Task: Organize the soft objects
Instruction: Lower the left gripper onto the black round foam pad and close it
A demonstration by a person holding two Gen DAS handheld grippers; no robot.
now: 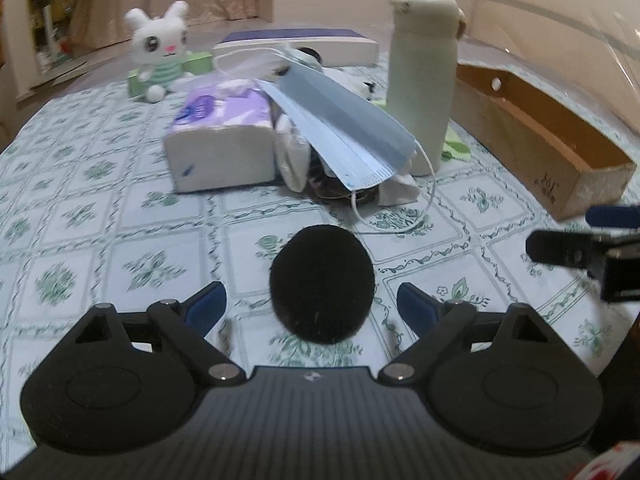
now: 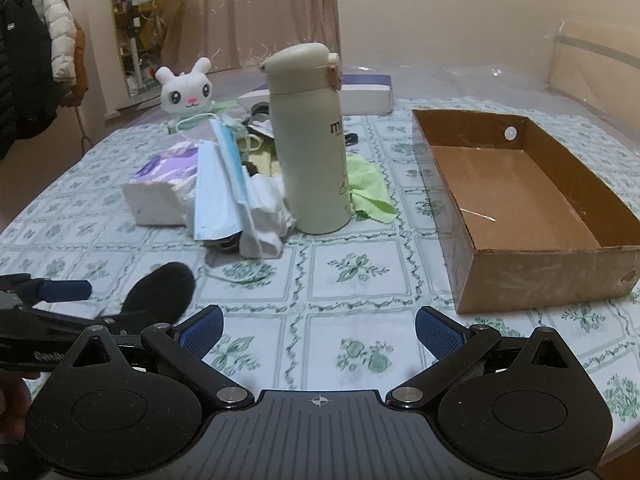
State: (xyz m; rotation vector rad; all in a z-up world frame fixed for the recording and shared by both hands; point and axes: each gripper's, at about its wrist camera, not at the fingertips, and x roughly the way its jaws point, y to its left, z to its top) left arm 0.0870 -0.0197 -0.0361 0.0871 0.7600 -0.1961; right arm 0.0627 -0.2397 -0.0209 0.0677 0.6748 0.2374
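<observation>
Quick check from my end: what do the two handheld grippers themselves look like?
Both match: the left gripper and right gripper have matte black ribbed bodies, round side housings, silver pivot pins, a small crosshair mark, and black linkage jaws tipped with textured dark blue pads. No cables or sleeves visible.

Beige curtain (image 2: 256, 12) at back, bookshelf (image 2: 128, 20) beside it, jackets (image 2: 36, 60) hung left.

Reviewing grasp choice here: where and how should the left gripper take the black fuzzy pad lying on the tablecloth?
Across its narrower width, from above and the near side. The black pad lies flat, oval and clear of the pile, between the left gripper and its open fingers, pads not touching.
</observation>
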